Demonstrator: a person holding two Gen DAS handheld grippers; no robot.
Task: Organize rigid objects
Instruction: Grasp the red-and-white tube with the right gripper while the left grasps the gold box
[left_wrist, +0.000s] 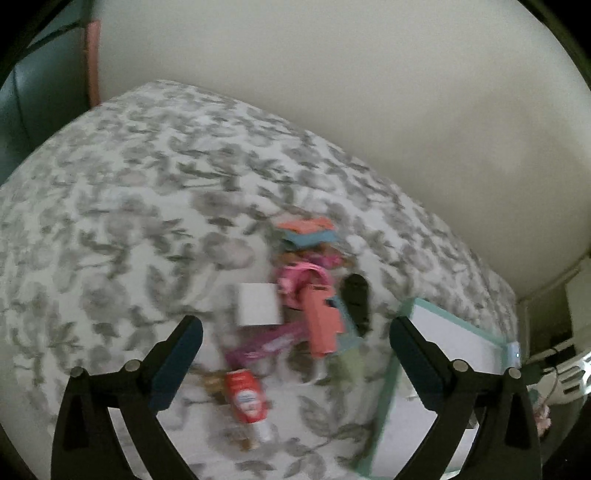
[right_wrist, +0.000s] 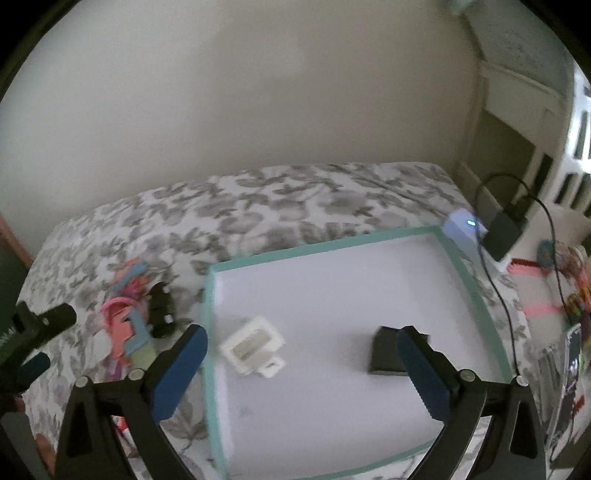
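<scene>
A pile of small items lies on the floral bedspread (left_wrist: 110, 206): a white box (left_wrist: 256, 304), a salmon-pink piece (left_wrist: 323, 321), a black object (left_wrist: 356, 295), a red-and-white tube (left_wrist: 247, 397) and orange and blue cards (left_wrist: 310, 230). My left gripper (left_wrist: 295, 325) hovers open over this pile, holding nothing. A white tray with a teal rim (right_wrist: 332, 242) sits to the right of the pile (right_wrist: 129, 321). It holds a white rectangular item (right_wrist: 253, 345), a small white piece (right_wrist: 272, 365) and a black box (right_wrist: 386, 350). My right gripper (right_wrist: 302, 334) hangs open and empty above the tray.
A cream wall runs behind the bed. At the tray's far corner sits a white device with a blue light (right_wrist: 463, 225), beside a black box with a cable (right_wrist: 504, 232). Colourful clutter (right_wrist: 569, 295) lies at the right edge. Dark furniture (left_wrist: 33, 92) stands at far left.
</scene>
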